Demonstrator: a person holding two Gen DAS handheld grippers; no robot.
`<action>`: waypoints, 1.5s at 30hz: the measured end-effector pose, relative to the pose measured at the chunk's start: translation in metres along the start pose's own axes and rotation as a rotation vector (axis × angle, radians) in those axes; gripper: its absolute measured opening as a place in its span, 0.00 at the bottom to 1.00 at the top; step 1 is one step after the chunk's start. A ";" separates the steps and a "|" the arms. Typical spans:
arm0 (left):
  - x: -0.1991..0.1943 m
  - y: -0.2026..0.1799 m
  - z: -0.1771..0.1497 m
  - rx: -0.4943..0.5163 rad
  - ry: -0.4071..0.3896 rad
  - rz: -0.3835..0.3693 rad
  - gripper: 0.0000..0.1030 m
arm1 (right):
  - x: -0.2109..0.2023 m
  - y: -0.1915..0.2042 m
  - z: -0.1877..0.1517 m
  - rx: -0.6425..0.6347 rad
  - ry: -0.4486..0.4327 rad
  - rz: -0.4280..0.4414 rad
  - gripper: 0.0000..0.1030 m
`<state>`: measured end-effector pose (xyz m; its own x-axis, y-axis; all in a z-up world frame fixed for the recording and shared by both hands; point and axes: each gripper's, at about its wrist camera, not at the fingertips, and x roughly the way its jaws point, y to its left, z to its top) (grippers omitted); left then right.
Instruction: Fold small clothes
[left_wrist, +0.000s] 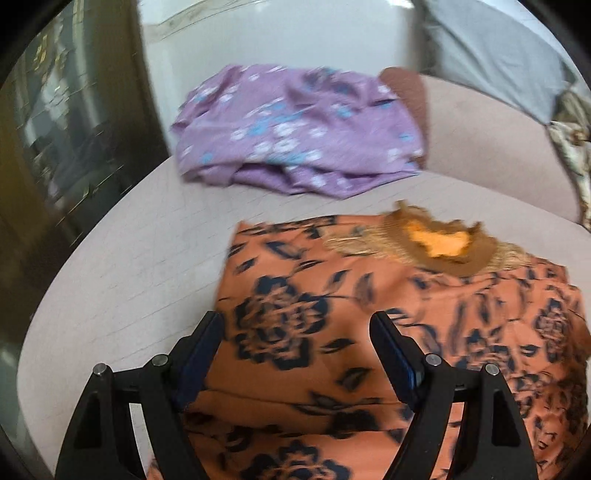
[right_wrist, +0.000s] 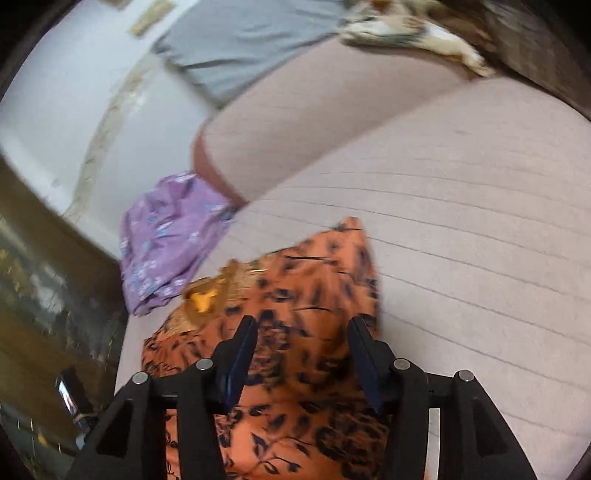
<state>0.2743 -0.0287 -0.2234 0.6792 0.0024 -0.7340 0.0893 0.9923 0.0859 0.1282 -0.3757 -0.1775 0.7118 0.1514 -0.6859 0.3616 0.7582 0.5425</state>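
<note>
Right wrist: fingers (right_wrist: 358, 343) apart, empty.

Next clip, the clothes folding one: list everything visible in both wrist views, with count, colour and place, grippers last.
orange garment: one, orange with dark floral print and a brown-gold neckline, spread on the sofa seat under both grippers
purple garment: one, lilac with white and blue flowers, bunched at the seat's far edge beyond the orange one
sofa: one, pale pinkish beige, stitched seat and a padded arm
grey cloth: one, grey, draped over the sofa's far end
patterned cloth: one, cream and brown, on the sofa top; too blurred to identify
phone-like object: one, dark, off the sofa at lower left
left gripper: one, black, open above the orange garment
right gripper: one, black, open, nothing pinched
</note>
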 end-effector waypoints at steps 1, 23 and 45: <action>0.000 -0.004 0.000 0.012 -0.004 -0.016 0.80 | 0.004 0.006 -0.002 -0.021 0.015 0.024 0.50; 0.019 -0.004 0.002 0.027 0.029 -0.046 0.80 | 0.046 0.018 0.004 -0.116 0.126 -0.087 0.23; 0.040 0.008 -0.011 0.068 0.154 0.022 0.81 | 0.086 0.061 -0.054 -0.261 0.286 -0.088 0.25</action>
<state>0.2947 -0.0197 -0.2595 0.5620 0.0484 -0.8257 0.1282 0.9811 0.1447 0.1785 -0.2824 -0.2298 0.4752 0.2208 -0.8517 0.2221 0.9066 0.3589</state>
